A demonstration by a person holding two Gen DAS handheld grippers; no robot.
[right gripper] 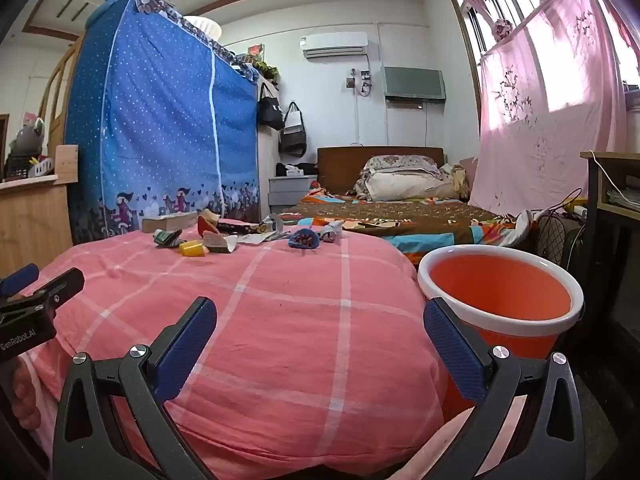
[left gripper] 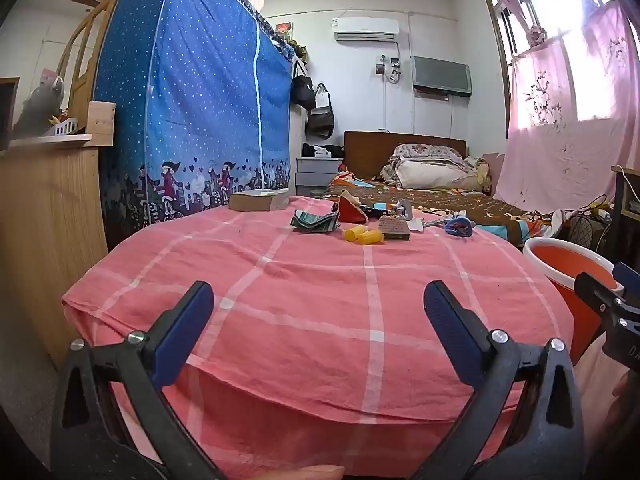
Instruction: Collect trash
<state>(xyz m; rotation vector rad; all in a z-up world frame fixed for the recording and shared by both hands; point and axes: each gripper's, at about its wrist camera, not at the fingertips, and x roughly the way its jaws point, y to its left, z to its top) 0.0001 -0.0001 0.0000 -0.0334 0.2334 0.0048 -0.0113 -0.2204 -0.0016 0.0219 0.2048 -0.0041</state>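
Note:
Trash lies in a loose row at the far edge of a table under a pink checked cloth (left gripper: 304, 292): a yellow bottle (left gripper: 366, 236), a green crumpled wrapper (left gripper: 314, 221), a red packet (left gripper: 352, 211), a brown box (left gripper: 394, 227), a blue wrapper (left gripper: 459, 227). In the right wrist view the same yellow bottle (right gripper: 191, 249) and blue wrapper (right gripper: 304, 239) show. An orange bucket (right gripper: 500, 300) with a white rim stands at the table's right. My left gripper (left gripper: 318, 312) and right gripper (right gripper: 320, 328) both hover open over the near cloth, nothing between their fingers.
A flat cardboard box (left gripper: 258, 199) sits at the table's far left. A blue dotted fabric wardrobe (left gripper: 192, 112) stands to the left, a wooden cabinet (left gripper: 44, 216) nearer. Behind are a bed (right gripper: 400, 208), a pink curtain (right gripper: 548, 100) and cables by a desk (right gripper: 612, 184).

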